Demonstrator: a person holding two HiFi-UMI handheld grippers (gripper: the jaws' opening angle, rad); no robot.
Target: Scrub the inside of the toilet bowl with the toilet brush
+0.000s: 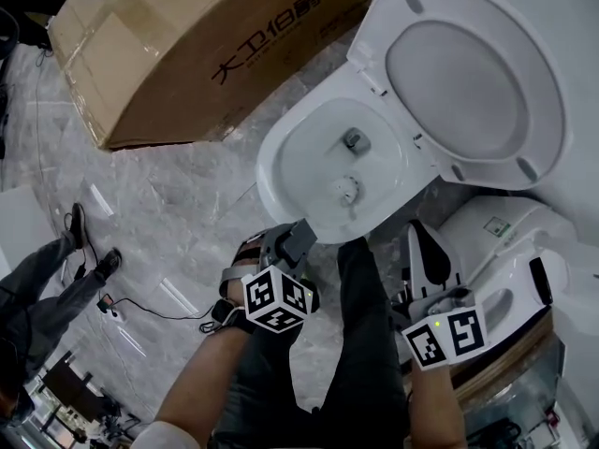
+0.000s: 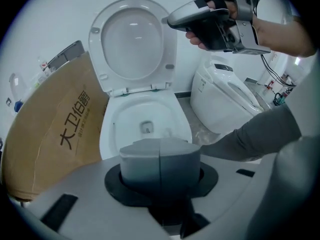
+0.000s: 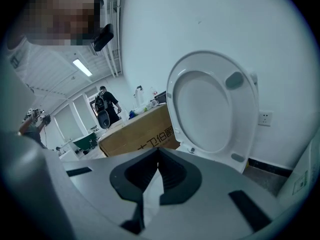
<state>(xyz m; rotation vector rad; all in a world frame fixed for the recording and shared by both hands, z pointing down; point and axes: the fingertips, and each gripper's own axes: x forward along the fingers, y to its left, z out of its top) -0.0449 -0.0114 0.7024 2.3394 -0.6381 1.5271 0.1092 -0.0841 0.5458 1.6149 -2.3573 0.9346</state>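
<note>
The white toilet bowl (image 1: 281, 148) stands open with its lid (image 1: 468, 82) raised; water and the drain show inside. No toilet brush shows in any view. My left gripper (image 1: 301, 239) hovers just in front of the bowl's near rim, pointing at it. In the left gripper view its grey pads (image 2: 160, 156) are pressed together, with the bowl (image 2: 145, 119) beyond. My right gripper (image 1: 423, 237) is held up to the right of the bowl. Its black jaws (image 3: 157, 156) meet at the tips and face the lid (image 3: 210, 109). A white sliver shows behind the tips.
A large cardboard box (image 1: 187, 54) lies on the marble floor left of the toilet. A second white toilet (image 1: 496, 241), lid down, stands on the right. My dark trouser leg (image 1: 365, 344) is between the grippers. Another person's shoes (image 1: 80, 227) and a cable (image 1: 159, 311) are at the left.
</note>
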